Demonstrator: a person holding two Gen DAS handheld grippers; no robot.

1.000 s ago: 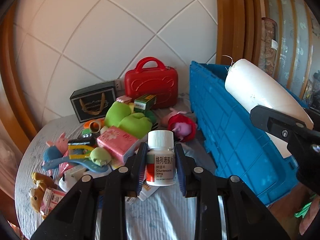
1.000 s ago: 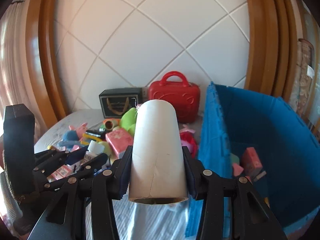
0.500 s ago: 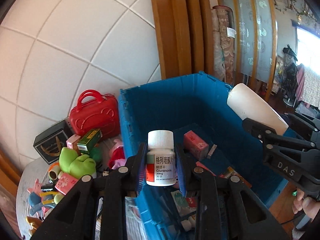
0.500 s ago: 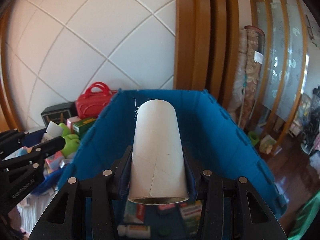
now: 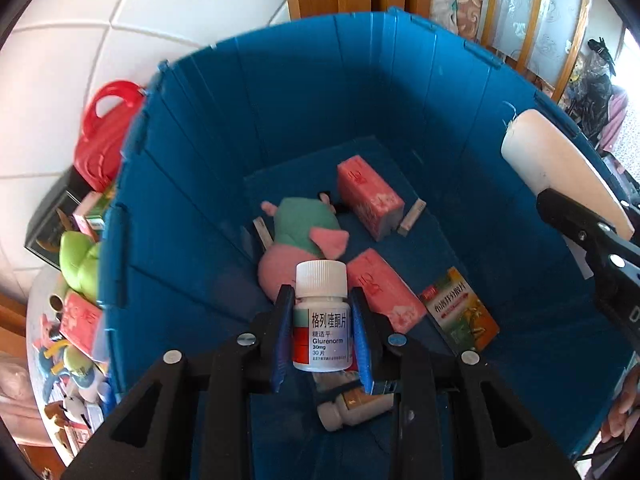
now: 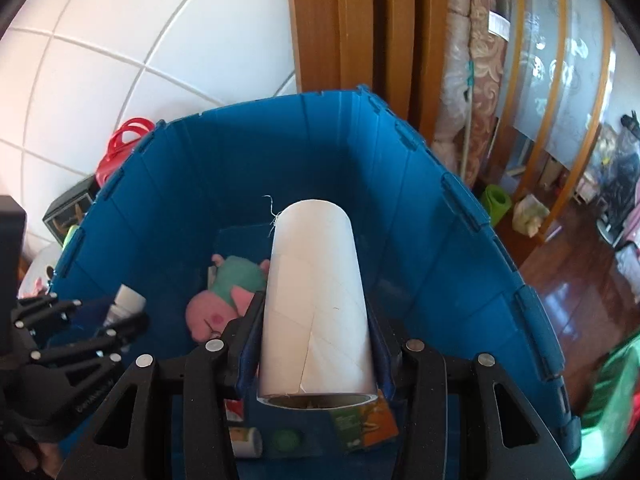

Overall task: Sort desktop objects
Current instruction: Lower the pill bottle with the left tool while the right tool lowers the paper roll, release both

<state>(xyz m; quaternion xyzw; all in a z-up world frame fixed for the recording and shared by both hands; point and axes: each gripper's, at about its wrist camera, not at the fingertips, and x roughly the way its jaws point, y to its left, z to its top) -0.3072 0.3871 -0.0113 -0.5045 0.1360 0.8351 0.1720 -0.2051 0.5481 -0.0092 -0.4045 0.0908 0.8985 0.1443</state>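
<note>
A white pill bottle [image 5: 321, 316] is clamped upright between the blue pads of the left hand-held gripper [image 5: 321, 334], held above the inside of the blue crate [image 5: 304, 92]. A white cardboard tube [image 6: 316, 300] is gripped by the right hand-held gripper [image 6: 316, 344], also over the crate. On the crate floor are seen a pink plush pig [image 5: 298, 236], two pink boxes [image 5: 370, 196] and an orange-green carton [image 5: 460, 314]. Toys [image 5: 76, 264] are left on the tabletop beside the crate.

Pill bottle [image 5: 321, 320], white label: Chinese characters "格列喹酮片", then "Glurenorm", "30mg", "30 片". Green-and-orange box [image 5: 460, 314]: Chinese lettering, too small to read. Pink boxes [image 5: 370, 196]: red marks, illegible.
</note>
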